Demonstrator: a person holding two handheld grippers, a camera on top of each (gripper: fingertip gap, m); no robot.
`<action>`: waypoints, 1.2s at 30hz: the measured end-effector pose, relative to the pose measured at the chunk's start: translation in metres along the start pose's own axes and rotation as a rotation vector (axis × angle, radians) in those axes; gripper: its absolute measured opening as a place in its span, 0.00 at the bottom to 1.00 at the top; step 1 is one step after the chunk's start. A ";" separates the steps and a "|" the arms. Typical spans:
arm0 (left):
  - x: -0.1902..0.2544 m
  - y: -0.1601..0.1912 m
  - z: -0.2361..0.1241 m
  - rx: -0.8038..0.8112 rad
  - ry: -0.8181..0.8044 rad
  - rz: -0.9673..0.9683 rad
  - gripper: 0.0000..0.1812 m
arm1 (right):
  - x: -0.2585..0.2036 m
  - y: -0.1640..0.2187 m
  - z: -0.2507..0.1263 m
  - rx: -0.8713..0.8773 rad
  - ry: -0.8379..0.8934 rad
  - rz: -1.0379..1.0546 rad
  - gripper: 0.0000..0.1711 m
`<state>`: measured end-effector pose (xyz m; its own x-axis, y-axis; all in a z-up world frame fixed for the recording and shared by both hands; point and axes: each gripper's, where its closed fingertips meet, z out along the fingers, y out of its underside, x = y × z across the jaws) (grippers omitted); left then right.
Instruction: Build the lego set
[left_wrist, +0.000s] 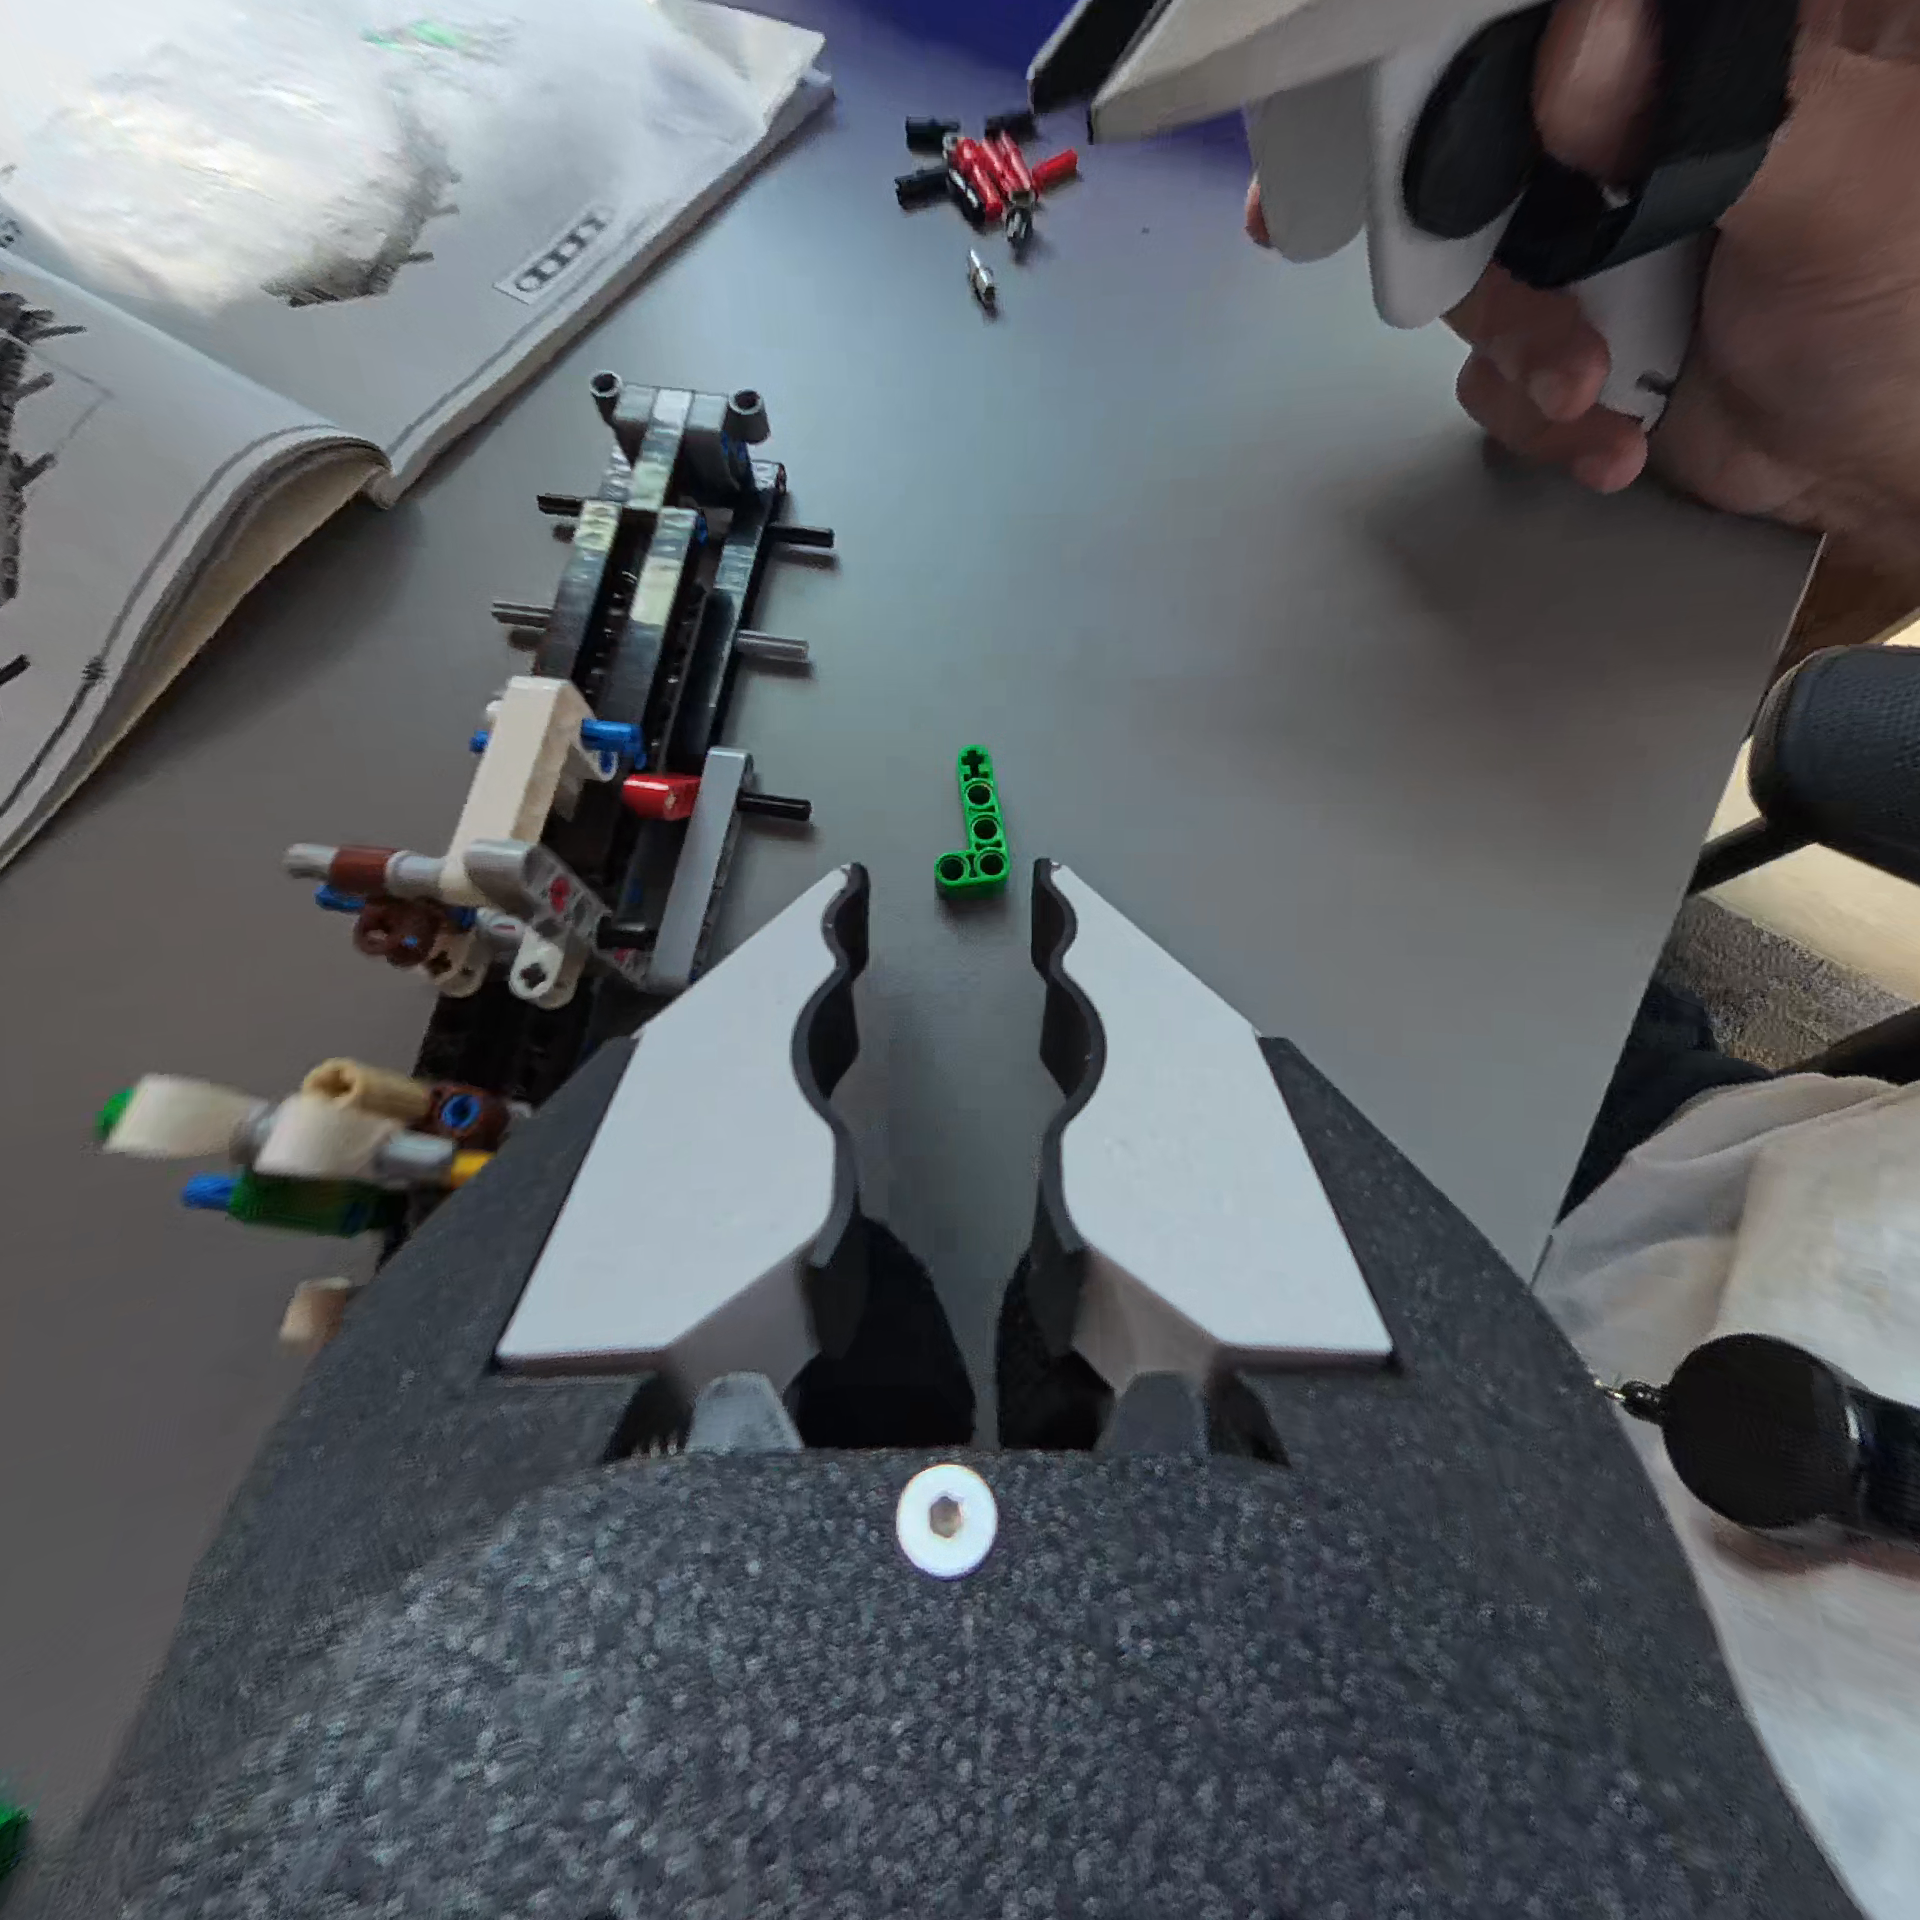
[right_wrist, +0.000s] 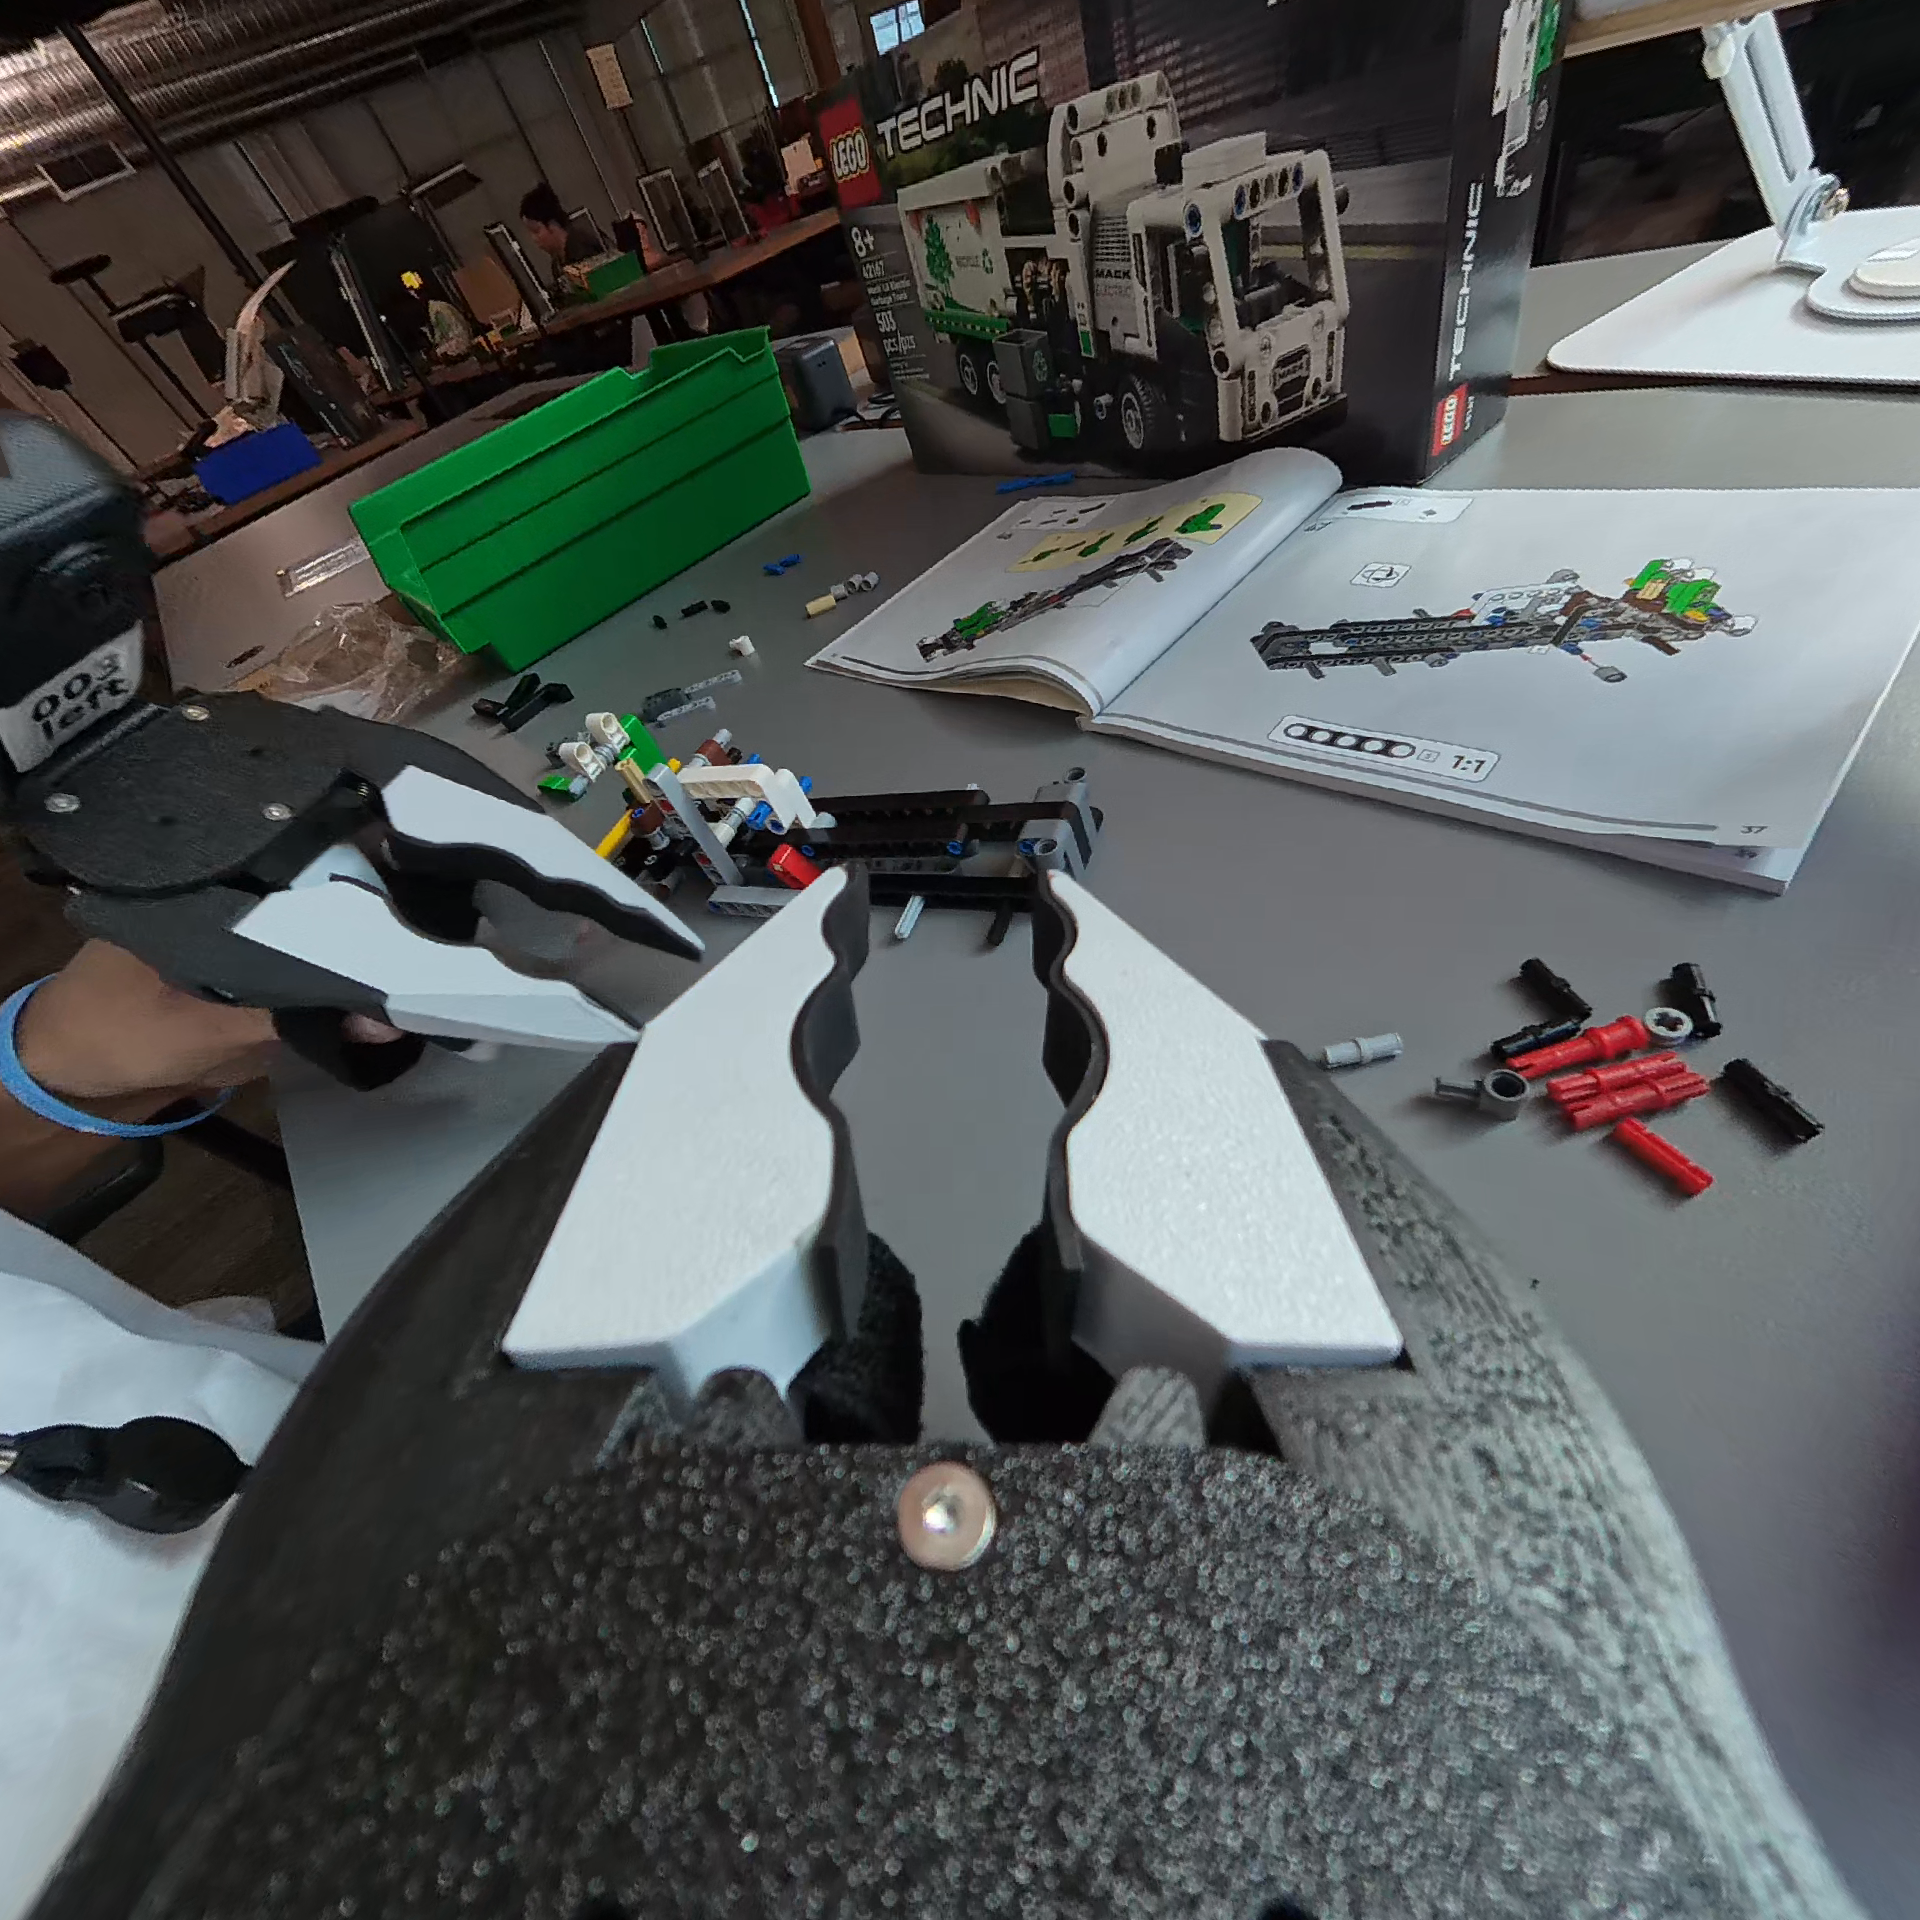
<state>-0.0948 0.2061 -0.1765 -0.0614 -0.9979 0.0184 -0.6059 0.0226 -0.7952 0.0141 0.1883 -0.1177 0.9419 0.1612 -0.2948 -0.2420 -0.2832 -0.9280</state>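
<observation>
A long dark partly built chassis (left_wrist: 665, 623) lies on the grey table, with white, blue and red parts at its near end; it also shows in the right wrist view (right_wrist: 894, 831). A small green L-shaped beam (left_wrist: 977, 831) lies flat just beyond my left gripper (left_wrist: 948, 878), which is open and empty. My right gripper (right_wrist: 948, 883) is open and empty, hovering in front of the chassis. The left gripper also shows at the left of the right wrist view (right_wrist: 665, 987), open. The green beam is hidden in the right wrist view.
An open instruction booklet (right_wrist: 1455, 644) lies behind the chassis, also at the upper left of the left wrist view (left_wrist: 312, 260). A pile of red and black pins (right_wrist: 1621, 1070) lies to the right. A green bin (right_wrist: 592, 499), the set's box (right_wrist: 1195, 239) and loose parts stand farther back. Tip to tip, the grippers are about 12 cm apart.
</observation>
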 end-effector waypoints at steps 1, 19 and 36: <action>-0.005 0.000 -0.014 0.041 -0.020 -0.014 0.17 | 0.000 0.000 0.000 -0.003 -0.002 -0.001 0.18; -0.144 0.102 -0.115 -0.116 0.026 0.119 0.10 | -0.002 -0.001 -0.001 0.013 -0.037 0.038 0.18; -0.078 0.032 -0.111 0.070 0.053 0.190 0.03 | -0.002 -0.001 0.000 0.005 -0.058 0.057 0.17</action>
<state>-0.1978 0.2914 -0.1364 -0.2120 -0.9716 -0.1055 -0.5230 0.2040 -0.8276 0.0122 0.1878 -0.1165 0.9114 0.2000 -0.3596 -0.2958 -0.2890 -0.9105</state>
